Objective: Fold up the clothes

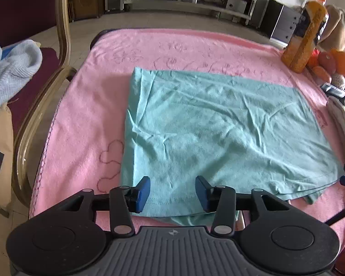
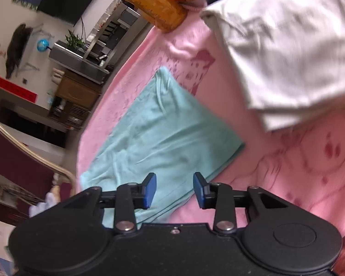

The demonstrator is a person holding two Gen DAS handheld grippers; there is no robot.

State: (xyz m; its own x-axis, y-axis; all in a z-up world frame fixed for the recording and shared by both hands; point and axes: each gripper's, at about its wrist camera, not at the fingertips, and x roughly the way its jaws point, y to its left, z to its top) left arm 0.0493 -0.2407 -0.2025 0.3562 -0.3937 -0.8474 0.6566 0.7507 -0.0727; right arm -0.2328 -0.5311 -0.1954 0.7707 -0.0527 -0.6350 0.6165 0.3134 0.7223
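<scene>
Blue cloth on chair at left, teal shirt folded flat mid-surface on pink towel, left gripper apart over its near hem, right gripper apart at its corner, bottle far right.

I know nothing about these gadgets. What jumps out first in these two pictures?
A teal garment lies spread, partly folded and wrinkled, in the middle of a pink blanket. The left gripper hangs open over its near hem, and the right gripper is open too. An orange bottle stands at the blanket's far right corner, and a white cloth lies to the right.
</scene>
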